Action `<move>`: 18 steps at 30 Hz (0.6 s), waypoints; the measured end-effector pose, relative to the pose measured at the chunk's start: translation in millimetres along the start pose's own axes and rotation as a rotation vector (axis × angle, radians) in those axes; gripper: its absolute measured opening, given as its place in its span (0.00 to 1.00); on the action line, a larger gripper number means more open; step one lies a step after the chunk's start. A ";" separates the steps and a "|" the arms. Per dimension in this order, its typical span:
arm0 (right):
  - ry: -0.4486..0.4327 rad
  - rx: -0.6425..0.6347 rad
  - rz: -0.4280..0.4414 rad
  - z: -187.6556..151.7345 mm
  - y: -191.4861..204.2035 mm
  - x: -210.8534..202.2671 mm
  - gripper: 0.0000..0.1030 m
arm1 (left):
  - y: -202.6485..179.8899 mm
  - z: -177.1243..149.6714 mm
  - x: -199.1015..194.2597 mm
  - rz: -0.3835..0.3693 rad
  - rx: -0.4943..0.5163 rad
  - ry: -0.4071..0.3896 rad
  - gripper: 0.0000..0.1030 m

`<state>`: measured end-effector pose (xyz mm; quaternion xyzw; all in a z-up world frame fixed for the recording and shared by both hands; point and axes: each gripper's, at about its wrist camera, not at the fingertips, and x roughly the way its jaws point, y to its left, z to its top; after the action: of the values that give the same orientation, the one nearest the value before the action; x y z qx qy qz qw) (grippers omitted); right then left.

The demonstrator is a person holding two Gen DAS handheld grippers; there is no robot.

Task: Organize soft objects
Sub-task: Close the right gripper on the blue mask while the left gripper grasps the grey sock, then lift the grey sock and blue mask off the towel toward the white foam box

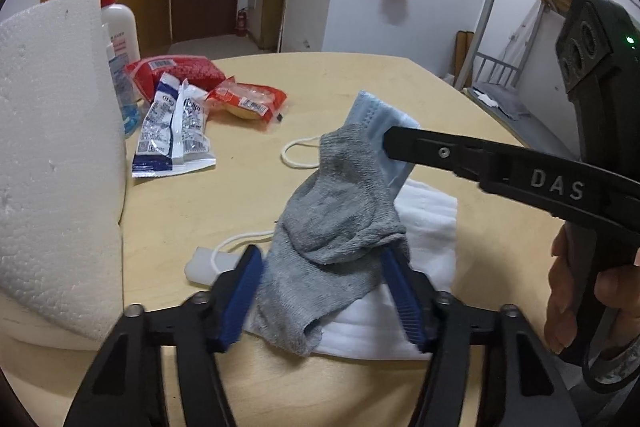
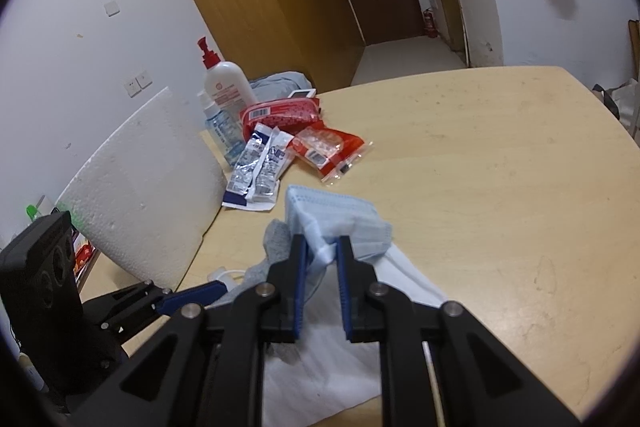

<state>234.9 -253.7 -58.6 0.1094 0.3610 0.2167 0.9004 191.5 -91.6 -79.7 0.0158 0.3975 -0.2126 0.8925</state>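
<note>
A grey sock (image 1: 332, 227) hangs over a white folded cloth (image 1: 424, 251) on the wooden table (image 1: 248, 211). My left gripper (image 1: 320, 267) is open, its blue pads on either side of the sock's lower part. My right gripper (image 2: 323, 247) is shut on a blue face mask (image 2: 332, 219) and holds it raised; in the left wrist view the mask (image 1: 376, 115) sits behind the sock's top, pinched by the right gripper's fingers (image 1: 404, 143). The sock (image 2: 276, 239) shows left of the mask in the right wrist view, over the white cloth (image 2: 340, 359). White ear loops (image 1: 298, 151) trail on the table.
A white foam block (image 1: 56, 155) stands at the left. Snack packets (image 1: 172, 127), red packets (image 1: 248, 101), a pump bottle (image 1: 118, 23) and a blue sanitizer bottle (image 2: 220, 131) lie at the far left of the table. A small white object (image 1: 204, 265) lies by the left pad.
</note>
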 end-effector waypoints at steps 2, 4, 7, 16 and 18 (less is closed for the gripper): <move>-0.002 0.000 -0.001 0.0 0.1 -0.2 0.17 | 1.7 -0.2 2.2 0.010 -0.007 0.011 0.39; -0.001 -0.001 -0.002 -0.5 0.0 -0.2 0.17 | 3.7 -0.3 4.1 0.029 -0.011 0.017 0.23; -0.006 0.003 -0.002 -0.4 -0.3 -0.6 0.17 | 5.6 -0.7 6.4 0.052 -0.004 0.027 0.12; -0.049 0.005 -0.016 3.3 2.9 -17.8 0.17 | 5.3 0.5 -13.1 0.050 0.008 -0.027 0.07; -0.063 0.005 -0.023 4.1 3.0 -24.1 0.17 | 4.9 0.6 -17.6 0.052 0.007 -0.036 0.07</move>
<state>221.3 -262.5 -40.0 0.1140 0.3343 0.2020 0.9135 183.3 -80.7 -67.4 0.0251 0.3799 -0.1910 0.9047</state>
